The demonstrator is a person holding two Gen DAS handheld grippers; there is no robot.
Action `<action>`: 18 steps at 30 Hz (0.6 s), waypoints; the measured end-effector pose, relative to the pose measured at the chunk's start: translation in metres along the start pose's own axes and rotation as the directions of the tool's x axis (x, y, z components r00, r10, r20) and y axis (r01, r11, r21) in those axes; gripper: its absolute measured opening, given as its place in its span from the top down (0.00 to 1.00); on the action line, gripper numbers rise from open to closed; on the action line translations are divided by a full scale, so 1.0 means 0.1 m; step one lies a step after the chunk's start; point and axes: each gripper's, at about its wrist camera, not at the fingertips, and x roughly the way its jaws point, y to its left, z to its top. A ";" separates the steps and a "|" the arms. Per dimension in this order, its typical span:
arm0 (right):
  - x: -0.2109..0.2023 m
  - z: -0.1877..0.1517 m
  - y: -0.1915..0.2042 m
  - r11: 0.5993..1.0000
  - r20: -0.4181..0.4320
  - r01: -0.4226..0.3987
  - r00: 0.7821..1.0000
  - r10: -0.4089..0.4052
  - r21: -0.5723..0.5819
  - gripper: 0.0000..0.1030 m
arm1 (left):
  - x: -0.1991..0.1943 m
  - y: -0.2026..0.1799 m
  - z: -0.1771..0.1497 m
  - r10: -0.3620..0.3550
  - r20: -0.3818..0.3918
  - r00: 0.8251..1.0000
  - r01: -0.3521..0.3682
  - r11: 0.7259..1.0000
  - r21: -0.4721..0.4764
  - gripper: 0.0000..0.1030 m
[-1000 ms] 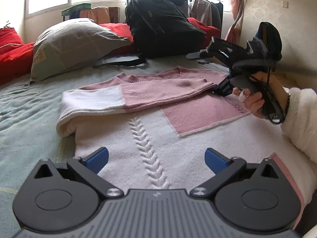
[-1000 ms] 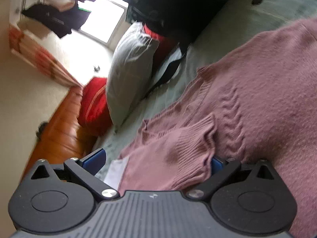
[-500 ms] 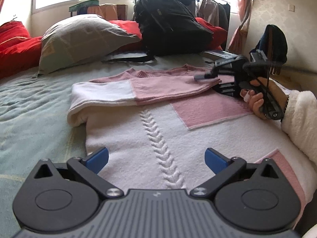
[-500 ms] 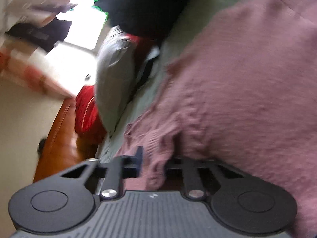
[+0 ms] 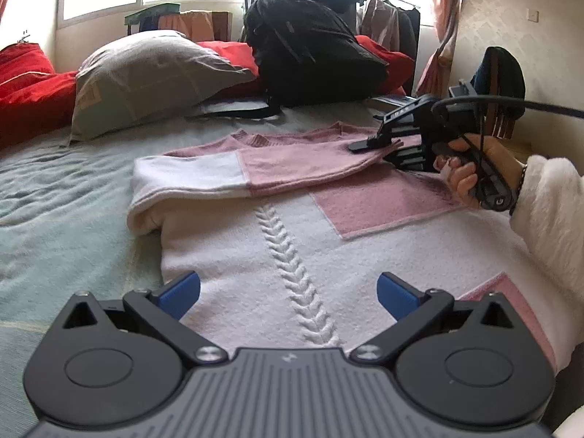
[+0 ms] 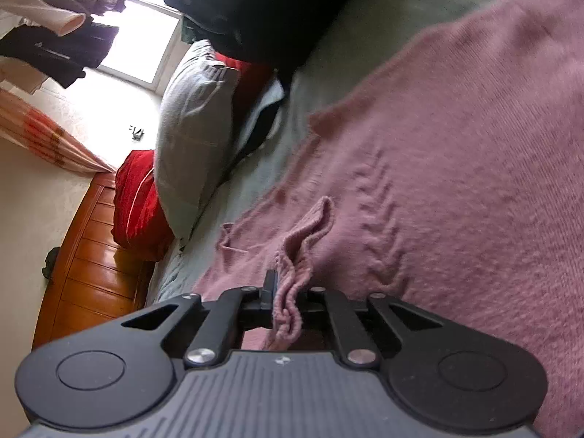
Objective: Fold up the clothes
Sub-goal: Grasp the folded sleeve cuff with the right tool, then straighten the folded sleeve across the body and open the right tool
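A pink and white knitted sweater (image 5: pixel 277 226) lies flat on the bed, one sleeve (image 5: pixel 292 164) folded across its chest. My left gripper (image 5: pixel 288 292) hovers open over the sweater's lower white part, nothing between its blue pads. In the left wrist view my right gripper (image 5: pixel 368 144), held by a hand (image 5: pixel 463 175), is at the pink cuff end of the folded sleeve. The right wrist view shows that gripper (image 6: pixel 288 292) shut on the ribbed pink cuff (image 6: pixel 303 241), which bunches up between the jaws.
A grey pillow (image 5: pixel 153 76), red cushions (image 5: pixel 25 84) and a black backpack (image 5: pixel 310 54) sit at the head of the bed. The green bedspread (image 5: pixel 65 211) stretches to the left. A clothes rack (image 5: pixel 383 18) stands by the window. A wooden bed frame (image 6: pixel 87 262) shows on the far side.
My right gripper went from open around the sleeve cuff to shut on it. The left gripper stayed open and drifted slightly, with the sweater sitting a little further right in its view.
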 end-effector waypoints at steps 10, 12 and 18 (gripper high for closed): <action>-0.20 0.14 0.17 0.993 0.032 0.074 0.997 -0.071 -0.087 0.92 | 0.01 0.00 0.01 0.005 -0.004 1.000 -0.005 1.000 -0.003 0.01; -0.24 0.17 0.21 0.991 0.039 0.088 0.996 -0.085 -0.105 0.92 | 0.02 -0.02 0.00 0.001 -0.008 1.000 -0.001 1.000 0.001 0.01; -0.38 0.21 0.30 0.980 0.067 0.134 0.990 -0.125 -0.149 0.92 | 0.03 -0.01 -0.01 0.001 -0.014 1.000 -0.001 1.000 -0.002 0.01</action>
